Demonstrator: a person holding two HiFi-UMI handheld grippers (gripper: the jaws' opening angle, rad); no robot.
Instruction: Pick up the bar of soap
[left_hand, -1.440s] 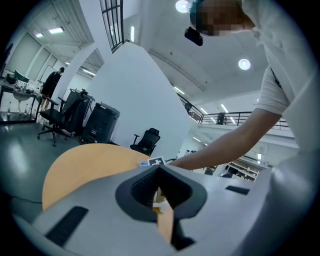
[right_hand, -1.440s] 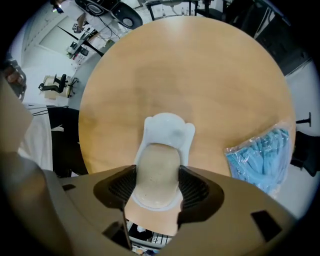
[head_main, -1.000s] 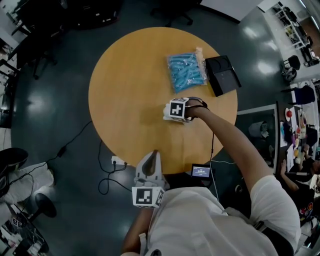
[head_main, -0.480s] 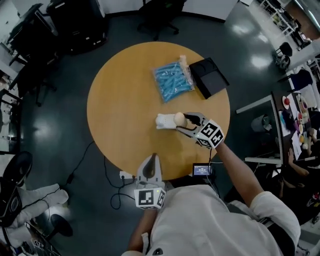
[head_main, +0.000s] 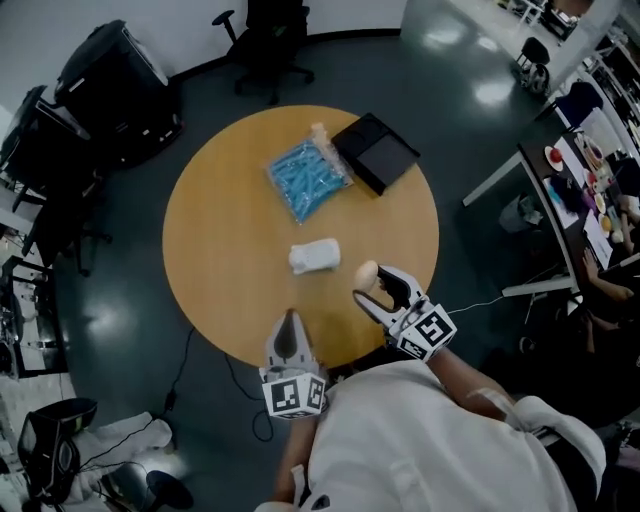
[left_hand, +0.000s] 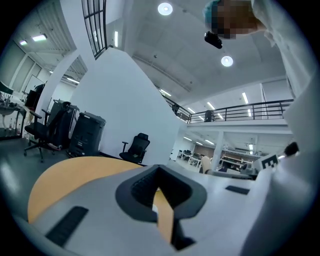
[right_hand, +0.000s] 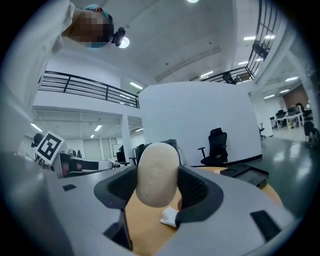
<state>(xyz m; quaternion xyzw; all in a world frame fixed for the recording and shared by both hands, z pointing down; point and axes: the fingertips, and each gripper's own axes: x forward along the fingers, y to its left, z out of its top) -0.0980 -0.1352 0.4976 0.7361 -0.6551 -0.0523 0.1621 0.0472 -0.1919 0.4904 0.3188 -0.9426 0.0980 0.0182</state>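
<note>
The bar of soap (head_main: 366, 273) is a pale beige oval, held upright between the jaws of my right gripper (head_main: 372, 283) above the near right part of the round wooden table (head_main: 220, 240). In the right gripper view the soap (right_hand: 157, 174) fills the gap of that gripper (right_hand: 157, 187). My left gripper (head_main: 288, 330) hangs at the table's near edge, its jaws pressed together with nothing between them, as the left gripper view (left_hand: 161, 200) shows.
A crumpled white cloth (head_main: 314, 256) lies mid-table. A clear bag of blue items (head_main: 304, 177) and a black flat box (head_main: 375, 151) sit at the far side. Office chairs (head_main: 270, 45) and dark cabinets (head_main: 110, 85) stand beyond the table.
My right gripper has drawn back from the white cloth toward the near right edge, carrying the soap with it. The left gripper has stayed at the near edge.
</note>
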